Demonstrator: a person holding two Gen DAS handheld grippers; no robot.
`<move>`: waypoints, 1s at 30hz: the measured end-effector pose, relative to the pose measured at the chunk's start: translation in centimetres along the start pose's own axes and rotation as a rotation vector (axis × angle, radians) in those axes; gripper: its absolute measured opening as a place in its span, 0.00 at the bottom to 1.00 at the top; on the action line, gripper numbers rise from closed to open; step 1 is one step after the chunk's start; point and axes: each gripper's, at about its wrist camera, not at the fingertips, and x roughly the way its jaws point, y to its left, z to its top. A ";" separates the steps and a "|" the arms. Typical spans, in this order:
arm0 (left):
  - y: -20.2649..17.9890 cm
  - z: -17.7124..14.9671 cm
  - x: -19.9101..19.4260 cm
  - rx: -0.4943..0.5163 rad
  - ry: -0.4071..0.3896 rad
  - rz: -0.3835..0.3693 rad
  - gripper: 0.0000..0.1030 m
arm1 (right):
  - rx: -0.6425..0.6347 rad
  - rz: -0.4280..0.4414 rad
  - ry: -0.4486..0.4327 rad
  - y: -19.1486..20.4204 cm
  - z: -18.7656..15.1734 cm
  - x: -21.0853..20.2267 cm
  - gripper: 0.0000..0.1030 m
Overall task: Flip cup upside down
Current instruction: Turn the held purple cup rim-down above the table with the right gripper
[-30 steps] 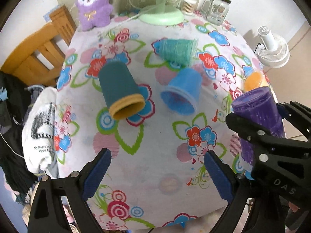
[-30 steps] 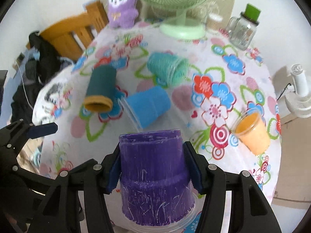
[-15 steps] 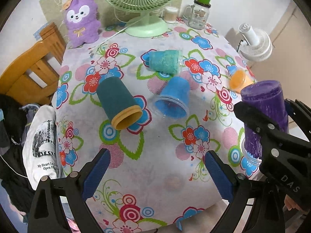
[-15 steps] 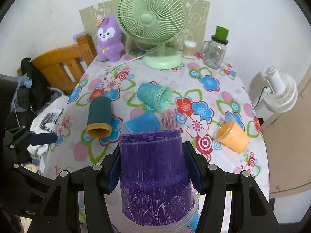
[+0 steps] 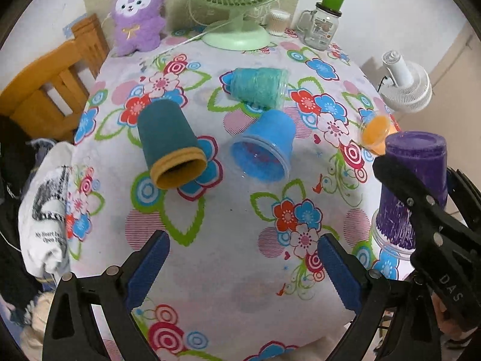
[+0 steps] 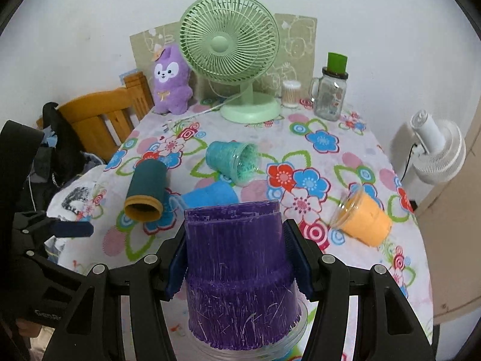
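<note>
Clamping the fuzzy purple plastic cup mouth-down, the right gripper squeezes its sides for seating; left gripper gapes empty, 4 toppled cups ahead.

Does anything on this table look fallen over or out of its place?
Yes. Four cups lie on their sides on the floral cloth: the dark teal cup, the blue cup, the light teal cup and the orange cup. Only the purple cup, in the right gripper, is upside down.
</note>
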 end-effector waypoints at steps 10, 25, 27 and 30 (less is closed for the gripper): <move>0.8 -0.7 1.7 -0.058 -0.022 0.026 0.97 | 0.007 0.035 -0.067 -1.4 -0.5 2.3 0.60; 2.0 -0.9 4.8 -0.058 -0.019 0.062 0.97 | -0.017 0.065 -0.107 -0.4 -1.3 6.7 0.60; 2.2 -0.8 5.2 -0.058 -0.015 0.071 0.97 | -0.018 0.065 -0.096 -0.2 -1.4 7.3 0.60; 2.4 -1.0 5.7 -0.057 -0.001 0.080 0.97 | 0.000 0.074 -0.076 -0.2 -1.8 8.2 0.60</move>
